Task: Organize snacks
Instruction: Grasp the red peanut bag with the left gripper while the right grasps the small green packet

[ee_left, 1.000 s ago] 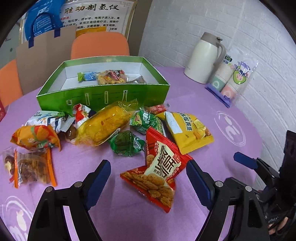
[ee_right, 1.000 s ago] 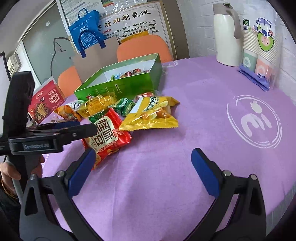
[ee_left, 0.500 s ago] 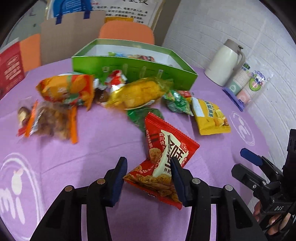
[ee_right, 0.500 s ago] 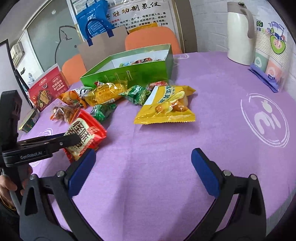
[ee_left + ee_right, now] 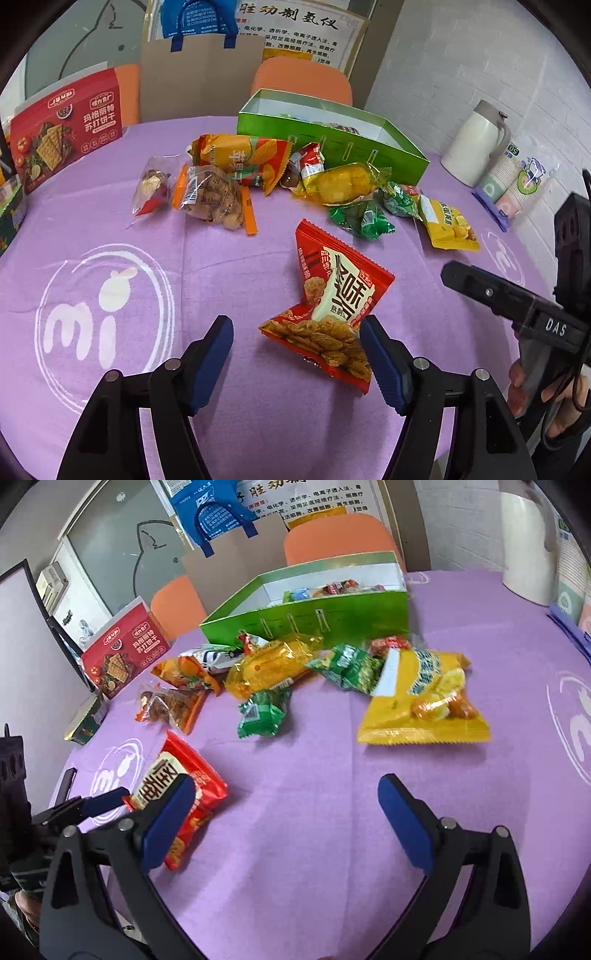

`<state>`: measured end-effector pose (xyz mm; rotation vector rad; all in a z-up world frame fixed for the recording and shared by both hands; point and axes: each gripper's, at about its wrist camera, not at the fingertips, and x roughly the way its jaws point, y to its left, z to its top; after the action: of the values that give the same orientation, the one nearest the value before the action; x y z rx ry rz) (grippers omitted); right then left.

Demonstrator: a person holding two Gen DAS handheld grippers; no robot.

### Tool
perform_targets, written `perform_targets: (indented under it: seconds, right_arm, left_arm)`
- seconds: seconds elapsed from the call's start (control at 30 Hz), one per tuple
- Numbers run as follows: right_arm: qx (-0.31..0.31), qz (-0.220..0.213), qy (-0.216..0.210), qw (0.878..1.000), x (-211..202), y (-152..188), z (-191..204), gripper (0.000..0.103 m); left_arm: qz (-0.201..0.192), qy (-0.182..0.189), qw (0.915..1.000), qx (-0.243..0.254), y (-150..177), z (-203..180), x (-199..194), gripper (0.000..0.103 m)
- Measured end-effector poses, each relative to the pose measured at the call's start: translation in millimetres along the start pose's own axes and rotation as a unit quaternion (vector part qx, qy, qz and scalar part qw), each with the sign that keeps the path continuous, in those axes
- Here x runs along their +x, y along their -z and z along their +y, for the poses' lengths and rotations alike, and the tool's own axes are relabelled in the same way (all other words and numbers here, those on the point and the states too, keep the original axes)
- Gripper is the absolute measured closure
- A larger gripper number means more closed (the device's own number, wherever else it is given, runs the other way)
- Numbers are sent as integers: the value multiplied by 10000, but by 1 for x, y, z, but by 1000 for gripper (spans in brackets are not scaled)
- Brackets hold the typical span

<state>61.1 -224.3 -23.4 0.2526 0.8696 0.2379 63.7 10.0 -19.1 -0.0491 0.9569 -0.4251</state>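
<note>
The red snack packet (image 5: 334,312) is lain on the tabletop (image 5: 229,266) near its front edge, its long axis running away between the half-open, just-widened left gripper (image 5: 295,334); only the right pad touches it. The right gripper (image 5: 286,805), wide and empty, has been closing slightly.

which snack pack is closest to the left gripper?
The red crisps pack, lying alone between the left gripper fingers; the other packs cluster farther back by the green box.

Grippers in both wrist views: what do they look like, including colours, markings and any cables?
Both are alike: black plastic arms with silver pivot screws, each ending in a dark blue ribbed pad. The left gripper and the right gripper show the same build. Seen from the left wrist, the right one's side bears white lettering "DAS", and thin black cables run past the hand on its handle.
</note>
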Motion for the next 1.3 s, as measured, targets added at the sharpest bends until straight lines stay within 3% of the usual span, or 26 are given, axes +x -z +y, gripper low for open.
perform_targets:
  seconds: [0.07,0.17,0.23,0.33,0.4,0.5,0.63,0.9,0.97,1.17,1.23,1.3]
  right_arm:
    - [-151,-42,-53,9999,7,-13,8,12]
    - [-340,102,-102,9993,29,-28,20,31]
    - [-474,263,-26,9985,47,-33,25,36]
    - [-506,452,32,9977,68,-35,24,47]
    - [-424,548,-4,9976,74,-31,20,63]
    - [-385,489,-152,9979,65,-25,13,68]
    - [-298,380,-106,9988,47,-16,4,72]
    - [-273,511,-64,9983,51,-14,3,67]
    - [-283,555,-56,9980,54,-13,4,65]
    - [-207,624,-7,9978,60,-13,-1,61]
    - [-215,611,-22,9979,60,-11,-2,71]
    - [-142,591,-141,9980,59,-9,-5,74]
  left_arm:
    - [37,33,10000,-2,1,0,1,30]
    - [21,-26,10000,-63,5,3,0,30]
    - [6,-5,9999,-114,8,9,-3,30]
    - [-40,10,9998,-170,7,14,-6,30]
    - [-73,-46,9999,-135,3,13,-6,30]
    - [-123,-2,9999,-15,-6,8,-2,30]
    - [-73,161,9996,230,-11,-1,9,30]
    - [126,265,9991,293,-12,-7,22,30]
    - [179,291,9988,356,-14,-9,22,38]
    - [251,82,9982,531,-21,-13,27,41]
    - [333,141,9980,510,-19,-11,32,43]
    - [370,270,9976,513,-16,-10,34,51]
